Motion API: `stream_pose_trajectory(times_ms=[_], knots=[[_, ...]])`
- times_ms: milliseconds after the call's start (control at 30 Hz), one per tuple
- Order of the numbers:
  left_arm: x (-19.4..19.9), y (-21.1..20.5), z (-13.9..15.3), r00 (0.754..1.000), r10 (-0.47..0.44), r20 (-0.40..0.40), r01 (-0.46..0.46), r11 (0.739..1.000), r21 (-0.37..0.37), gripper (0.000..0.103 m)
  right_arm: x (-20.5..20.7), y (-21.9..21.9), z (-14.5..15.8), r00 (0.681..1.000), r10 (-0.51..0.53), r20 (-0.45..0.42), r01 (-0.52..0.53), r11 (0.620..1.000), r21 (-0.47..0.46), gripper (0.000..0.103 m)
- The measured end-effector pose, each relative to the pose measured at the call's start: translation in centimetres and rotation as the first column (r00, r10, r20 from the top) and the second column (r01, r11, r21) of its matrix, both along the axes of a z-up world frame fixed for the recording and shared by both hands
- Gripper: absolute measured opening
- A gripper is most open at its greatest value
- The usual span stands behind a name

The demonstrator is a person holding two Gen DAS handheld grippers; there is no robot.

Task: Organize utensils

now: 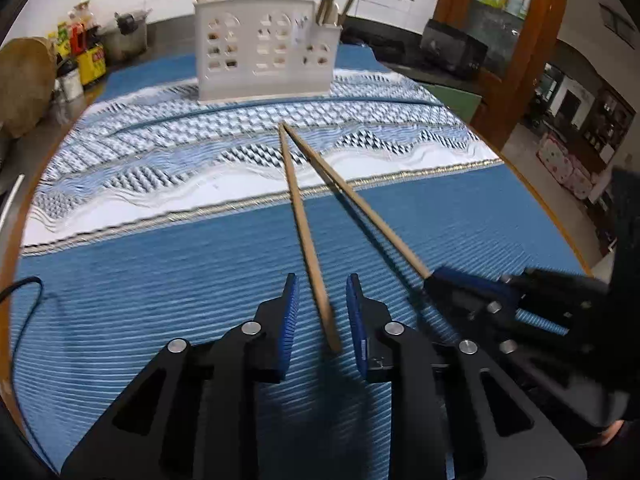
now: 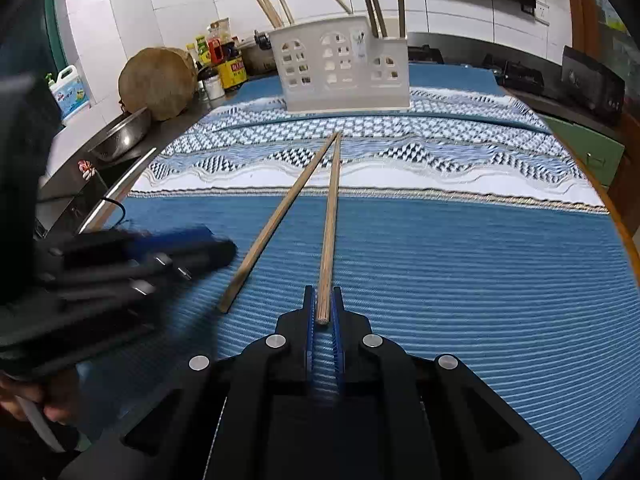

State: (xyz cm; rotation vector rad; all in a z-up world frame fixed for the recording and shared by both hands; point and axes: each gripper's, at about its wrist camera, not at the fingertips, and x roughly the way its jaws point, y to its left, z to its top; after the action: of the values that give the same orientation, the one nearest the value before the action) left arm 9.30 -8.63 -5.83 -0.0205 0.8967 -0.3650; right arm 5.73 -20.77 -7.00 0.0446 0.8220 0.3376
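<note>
Two wooden chopsticks lie on the blue striped cloth (image 1: 160, 264), their far tips meeting in a V. In the left wrist view one chopstick (image 1: 304, 232) runs between the blue pads of my left gripper (image 1: 323, 284); a gap shows on each side, so it is open. My right gripper (image 2: 323, 294) is shut on the near end of the other chopstick (image 2: 330, 220), which also shows as the right chopstick (image 1: 360, 204), with the right gripper (image 1: 434, 276) at its end. The loose chopstick (image 2: 276, 220) lies beside the blurred left gripper (image 2: 224, 248). Behind stands a white perforated holder (image 1: 266, 50) (image 2: 344, 66) with several chopsticks upright in it.
A round wooden block (image 2: 158, 82), sauce bottles (image 2: 228, 60) and a metal bowl (image 2: 124, 136) crowd the counter to the left of the cloth. A black cable (image 1: 28, 292) lies at the cloth's left edge. A hand (image 2: 24, 396) shows at the lower left. The table's wooden rim (image 2: 624, 232) curves along the right.
</note>
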Motion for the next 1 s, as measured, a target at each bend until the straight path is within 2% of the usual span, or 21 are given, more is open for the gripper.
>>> stream_pose_trajectory(times_ms=[167, 267, 533, 667, 867, 1000], knots=[[0.5, -0.8, -1.5, 1.0, -0.001, -0.03, 0.002, 1.0, 0.016, 0.017, -0.1, -0.4, 0.8, 1.0, -0.003, 0.024, 0.003, 1.0, -0.004, 0.007], [0.6, -1.1, -1.7, 1.0, 0.006, -0.019, -0.005, 0.999, 0.038, 0.013, 0.0, -0.7, 0.9, 1.0, -0.006, 0.03, 0.006, 1.0, -0.004, 0.007], [1.0, -1.5, -1.7, 1.0, 0.022, -0.002, -0.022, 0.997, 0.079, 0.009, -0.2, -1.1, 2.0, 0.998, -0.008, 0.06, 0.009, 1.0, -0.014, 0.007], [1.1, -1.2, -1.6, 1.0, 0.029, -0.001, -0.028, 0.997, 0.072, 0.008, -0.4, -1.5, 3.2, 0.996, -0.009, 0.089, 0.011, 1.0, -0.02, 0.007], [0.7, 0.3, 0.9, 0.996, 0.052, 0.066, -0.055, 0.997, 0.051, 0.007, 0.0, -2.5, 5.9, 0.99, -0.009, 0.144, 0.012, 1.0, -0.019, 0.007], [0.7, 1.4, 3.5, 0.989, 0.069, 0.131, -0.074, 0.997, 0.034, 0.006, 0.6, -2.8, 8.2, 0.983, 0.004, 0.185, 0.0, 1.0, -0.021, 0.007]])
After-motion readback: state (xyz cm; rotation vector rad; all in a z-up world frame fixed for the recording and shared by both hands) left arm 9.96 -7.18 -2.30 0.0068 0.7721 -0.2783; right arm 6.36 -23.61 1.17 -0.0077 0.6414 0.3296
